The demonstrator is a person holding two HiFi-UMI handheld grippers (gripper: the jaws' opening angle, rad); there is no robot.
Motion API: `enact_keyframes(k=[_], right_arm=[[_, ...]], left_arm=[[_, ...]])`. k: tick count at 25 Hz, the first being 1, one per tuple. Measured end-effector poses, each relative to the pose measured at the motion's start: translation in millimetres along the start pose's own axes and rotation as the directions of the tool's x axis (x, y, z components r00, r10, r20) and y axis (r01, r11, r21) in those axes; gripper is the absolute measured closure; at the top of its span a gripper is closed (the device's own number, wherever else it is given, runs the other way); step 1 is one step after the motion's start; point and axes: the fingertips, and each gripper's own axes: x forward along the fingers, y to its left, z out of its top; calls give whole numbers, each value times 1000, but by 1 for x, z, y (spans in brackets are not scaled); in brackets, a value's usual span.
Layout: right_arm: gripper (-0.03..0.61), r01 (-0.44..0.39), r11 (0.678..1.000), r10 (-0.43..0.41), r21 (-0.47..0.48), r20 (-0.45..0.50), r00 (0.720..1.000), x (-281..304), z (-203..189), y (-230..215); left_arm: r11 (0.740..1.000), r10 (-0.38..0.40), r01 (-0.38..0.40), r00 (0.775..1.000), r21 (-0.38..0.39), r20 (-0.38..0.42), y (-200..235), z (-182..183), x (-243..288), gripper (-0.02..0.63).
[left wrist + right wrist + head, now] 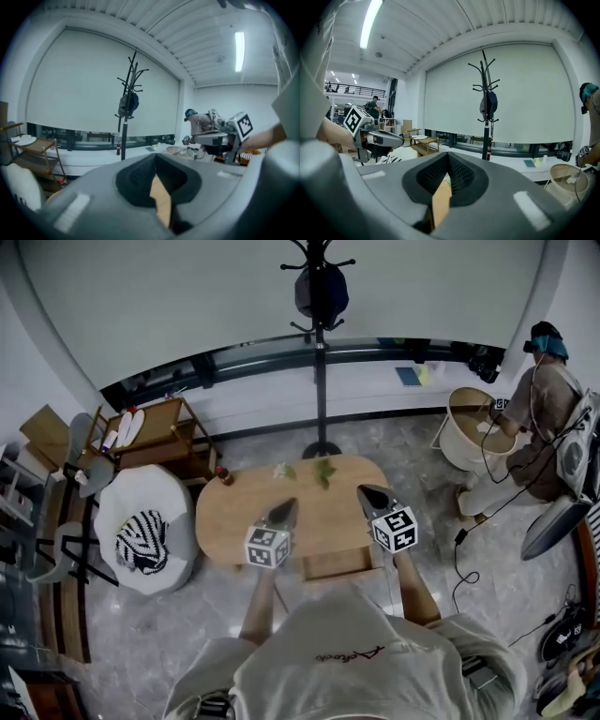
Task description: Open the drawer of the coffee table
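The drawer sits under the coffee table's near edge, just below frame centre, and with my left tongs and right tongs closed, empty, above it, I judge I must next lower, open and grip its front.

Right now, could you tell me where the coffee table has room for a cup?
The oval wooden coffee table is bare at its left end, nearer than the small red object, and in its middle. Green sprigs crowd its far edge.
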Motion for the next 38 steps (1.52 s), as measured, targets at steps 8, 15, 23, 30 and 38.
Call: enact_keyframes(k=[8, 15, 23, 30, 38], right_arm=[[574, 6, 1000, -6, -11, -9, 1000, -14, -1, -13], [574, -29, 999, 29, -18, 8, 1000, -18, 5, -35], [574, -77, 997, 78, -29, 31, 996, -29, 15, -59], [574, -77, 996, 79, -44, 32, 996, -33, 15, -63], [574, -68, 997, 69, -25, 34, 997, -43, 7, -73]], left_arm=[[1000, -12, 12, 1000, 15, 1, -12, 9, 16, 614], [999, 31, -31, 999, 17, -12, -23, 12, 30, 614], [997, 72, -72, 997, 25, -9, -54, 27, 44, 614], [996, 90, -91, 996, 10, 5, -61, 30, 46, 614], [996, 93, -93, 996, -9, 18, -69, 28, 53, 614]])
